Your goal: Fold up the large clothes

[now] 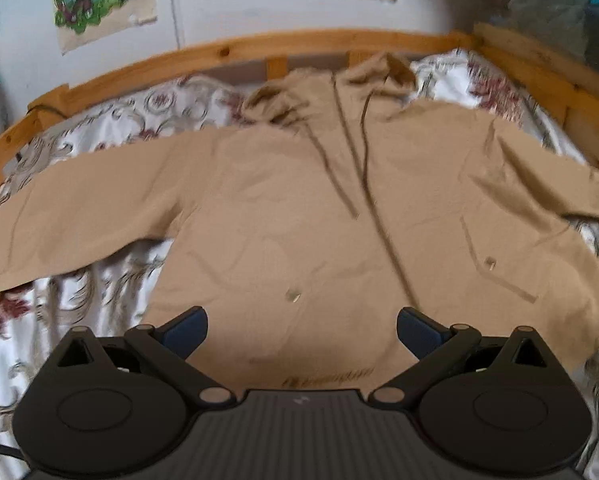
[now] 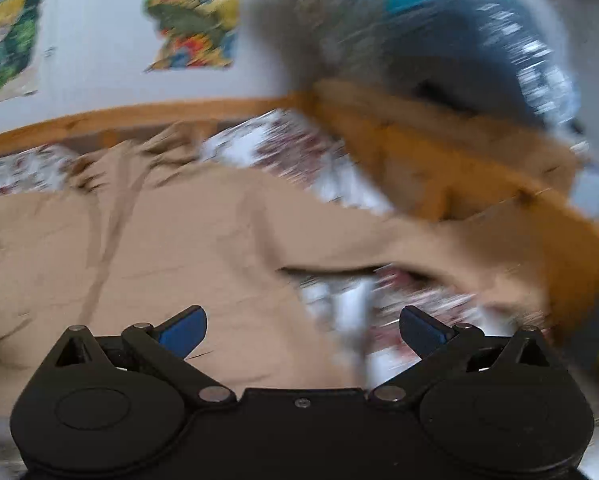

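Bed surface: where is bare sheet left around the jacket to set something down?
Bare floral sheet shows below the jacket's left sleeve, and between hood and wooden rail. The middle is fully covered by the jacket.

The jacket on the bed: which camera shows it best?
The left wrist view. There the tan jacket lies spread flat on the bed, hood, drawstrings and both sleeves in sight, only slightly blurred. The right wrist view is badly smeared and shows only one side and a sleeve.
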`<state>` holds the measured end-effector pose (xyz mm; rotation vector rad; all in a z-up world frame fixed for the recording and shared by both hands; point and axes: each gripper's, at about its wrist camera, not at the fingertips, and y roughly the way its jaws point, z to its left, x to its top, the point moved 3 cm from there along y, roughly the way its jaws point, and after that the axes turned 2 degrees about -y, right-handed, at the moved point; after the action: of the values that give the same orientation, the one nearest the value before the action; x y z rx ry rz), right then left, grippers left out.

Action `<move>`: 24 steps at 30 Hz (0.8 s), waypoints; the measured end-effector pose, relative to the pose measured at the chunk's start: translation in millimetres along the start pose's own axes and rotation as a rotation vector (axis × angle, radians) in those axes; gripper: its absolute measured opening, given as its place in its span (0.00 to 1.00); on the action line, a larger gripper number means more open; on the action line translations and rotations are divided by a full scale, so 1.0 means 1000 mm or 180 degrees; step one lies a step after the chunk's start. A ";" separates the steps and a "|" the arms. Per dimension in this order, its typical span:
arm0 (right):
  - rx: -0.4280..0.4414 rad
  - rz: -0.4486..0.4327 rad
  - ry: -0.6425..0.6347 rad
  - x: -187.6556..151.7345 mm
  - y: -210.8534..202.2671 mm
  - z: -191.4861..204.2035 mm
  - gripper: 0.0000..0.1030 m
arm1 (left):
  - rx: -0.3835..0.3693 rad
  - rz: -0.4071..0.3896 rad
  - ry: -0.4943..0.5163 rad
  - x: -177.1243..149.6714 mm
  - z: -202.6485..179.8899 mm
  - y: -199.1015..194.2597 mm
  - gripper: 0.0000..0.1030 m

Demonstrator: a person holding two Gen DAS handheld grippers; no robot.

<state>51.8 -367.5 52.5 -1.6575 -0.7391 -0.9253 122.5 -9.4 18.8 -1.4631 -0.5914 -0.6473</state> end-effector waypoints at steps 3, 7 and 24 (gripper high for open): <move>-0.0259 -0.0109 0.0064 0.006 0.004 -0.038 0.98 | -0.0085 -0.0005 -0.0219 -0.010 -0.010 0.015 0.99; -0.0485 -0.0114 0.0184 0.012 0.032 -0.080 0.84 | -0.0350 0.0280 -0.0447 -0.025 -0.019 0.035 0.99; -0.1329 0.0094 -0.1198 0.032 0.159 -0.130 0.00 | -0.0051 0.0051 -0.0143 -0.021 0.018 0.035 0.99</move>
<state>172.8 -533.1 21.9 -2.2452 -0.8039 -0.7895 132.9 9.4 -20.3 -1.4992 -0.6101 -0.6092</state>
